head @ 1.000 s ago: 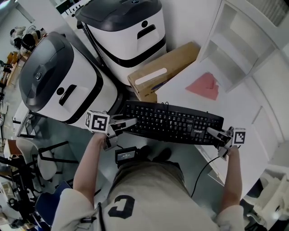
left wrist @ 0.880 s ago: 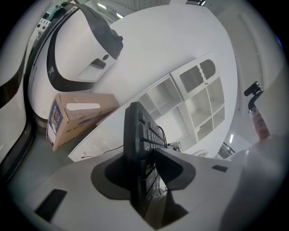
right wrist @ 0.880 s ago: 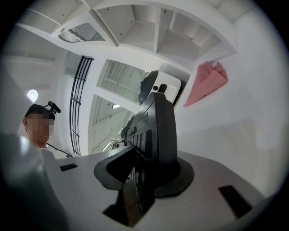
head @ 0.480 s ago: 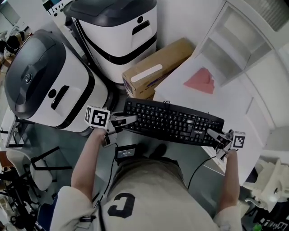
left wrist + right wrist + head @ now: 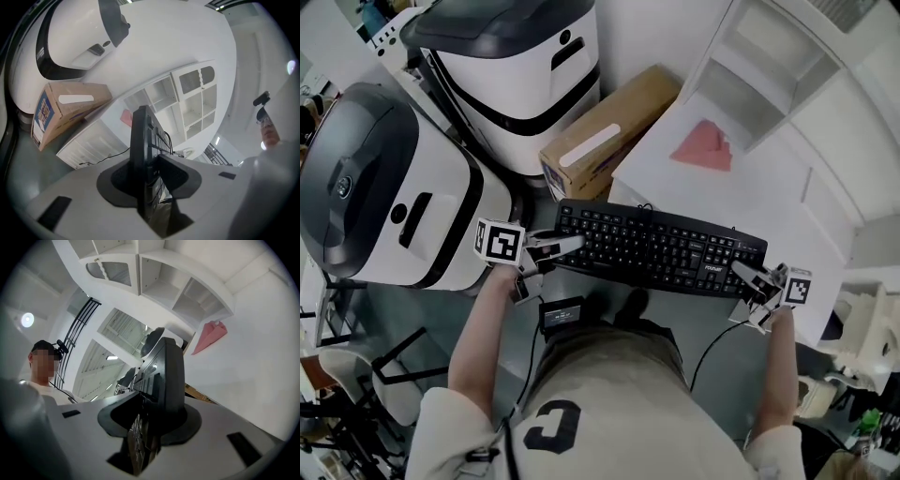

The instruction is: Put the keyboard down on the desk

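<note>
The white surface (image 5: 787, 187) lies just beyond the long black computer keyboard (image 5: 661, 249), which spans between both grippers at its near edge. The left gripper (image 5: 572, 246) fingers, just now closing, pinch the keyboard's left end. The right gripper (image 5: 741, 272) fingers, partly spread, clamp its right end.

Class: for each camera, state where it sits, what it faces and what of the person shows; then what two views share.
Head view: on the head, facing steeply down at the black computer keyboard and white desk; forearms, torso, left gripper, right gripper show.
Left gripper view: on that gripper, facing along the keyboard; its jaws, which have just been closing, clamp it.
Right gripper view: on that gripper, facing along the keyboard; jaws clamp it.
Shared: both gripper views show the keyboard edge-on and the pink folded sheet.
</note>
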The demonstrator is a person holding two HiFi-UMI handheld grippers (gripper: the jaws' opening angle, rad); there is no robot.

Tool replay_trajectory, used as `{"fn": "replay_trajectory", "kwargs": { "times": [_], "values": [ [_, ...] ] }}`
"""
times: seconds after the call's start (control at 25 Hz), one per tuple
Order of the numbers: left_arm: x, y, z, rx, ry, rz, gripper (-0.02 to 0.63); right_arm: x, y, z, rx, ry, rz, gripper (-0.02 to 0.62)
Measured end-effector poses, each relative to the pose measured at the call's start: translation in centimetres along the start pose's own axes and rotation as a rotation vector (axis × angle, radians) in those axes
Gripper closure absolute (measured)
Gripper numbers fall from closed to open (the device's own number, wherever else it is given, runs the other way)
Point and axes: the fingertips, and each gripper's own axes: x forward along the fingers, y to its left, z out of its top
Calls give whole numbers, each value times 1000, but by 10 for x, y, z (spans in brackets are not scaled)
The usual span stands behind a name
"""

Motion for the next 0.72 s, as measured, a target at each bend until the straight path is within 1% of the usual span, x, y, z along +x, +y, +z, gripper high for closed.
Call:
{"fn": "replay_trajectory", "kwargs": {
  "times": [0.16, 0.28, 0.4, 0.48, 0.52, 0.6, 0.72],
  "values": [
    [11, -3, -1, 0, 52, -53, 460, -20, 11, -16, 18, -75, -55, 451],
    [24, -4, -5, -8, 105, -66, 462, -38, 19, -35, 39, -146, -101, 448],
    [44, -17, -8, -37, 135, -134, 463, -62, 25, -51, 53, -215, -131, 448],
    [60, -29, -11, -64, 150, -174, 474, -81, 26, -60, 57, -256, -135, 449],
    [71, -36, -14, -64, 163, -186, 476, -93, 24, -63, 56, -276, -135, 449],
    [96, -50, -21, -50, 193, -188, 479, -122, 18, -70, 57, -310, -134, 449],
    [126, -61, -31, -21, 232, -160, 483, -155, 4, -81, 66, -356, -129, 448]
  ]
}}
